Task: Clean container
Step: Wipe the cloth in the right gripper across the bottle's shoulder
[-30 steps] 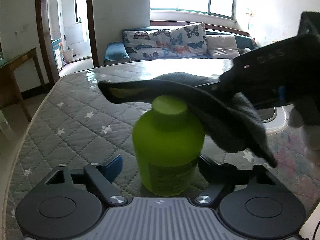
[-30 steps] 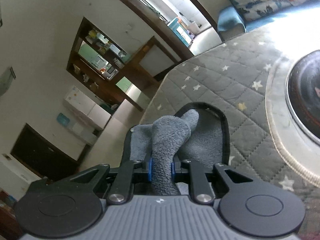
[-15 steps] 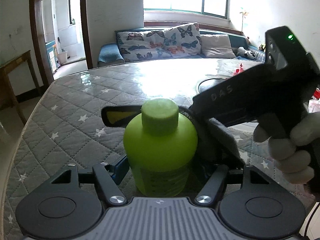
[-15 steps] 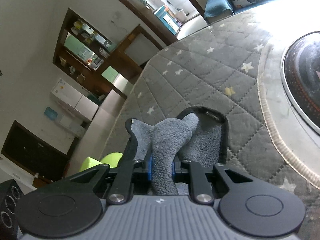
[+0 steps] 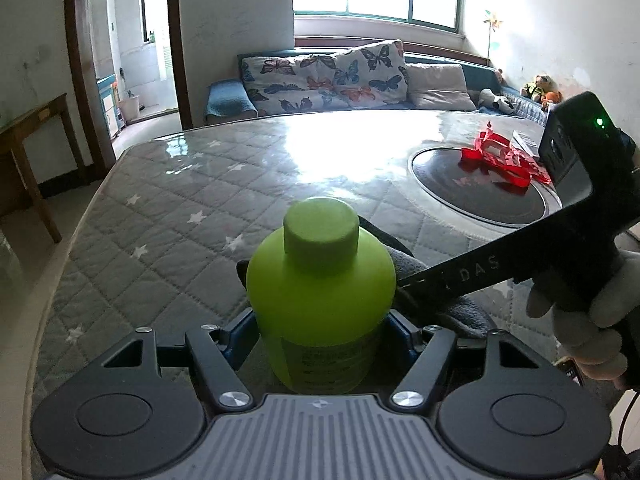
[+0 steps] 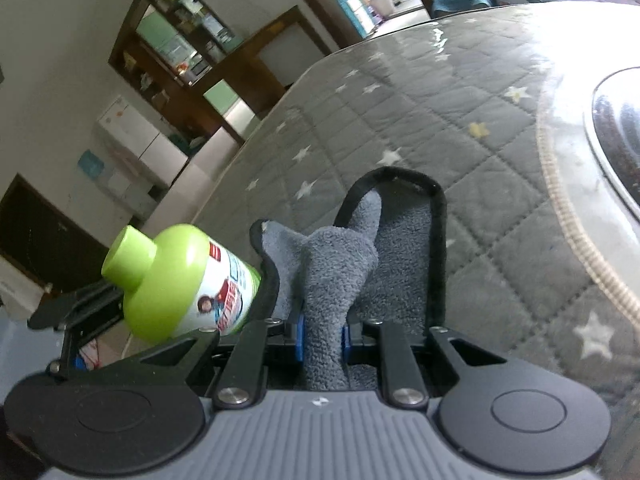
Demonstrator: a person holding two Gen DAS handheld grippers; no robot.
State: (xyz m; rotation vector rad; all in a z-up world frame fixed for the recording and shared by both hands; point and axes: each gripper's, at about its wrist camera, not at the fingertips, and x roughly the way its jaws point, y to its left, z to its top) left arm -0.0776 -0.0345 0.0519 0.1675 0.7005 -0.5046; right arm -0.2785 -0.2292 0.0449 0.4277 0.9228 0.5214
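My left gripper (image 5: 320,332) is shut on a lime-green bottle (image 5: 320,280) with a round green cap, held upright over the quilted table. The bottle also shows in the right wrist view (image 6: 184,280), low left, with a printed label. My right gripper (image 6: 322,336) is shut on a grey fleece cloth (image 6: 340,256) with a black hem. The cloth lies against the bottle's right side. In the left wrist view the right gripper's black body (image 5: 520,256) reaches in from the right, with the cloth (image 5: 404,264) behind the bottle.
The table has a grey star-quilted cover (image 5: 168,208) under glass. A round dark turntable (image 5: 476,188) with a red plastic item (image 5: 500,160) sits at the right. A sofa with butterfly cushions (image 5: 328,76) stands behind. A wooden side table (image 5: 24,152) is at the left.
The cloth has come down from over the bottle's cap to the bottle's right side and back. The right gripper has dropped lower and to the right. The bottle has stayed gripped.
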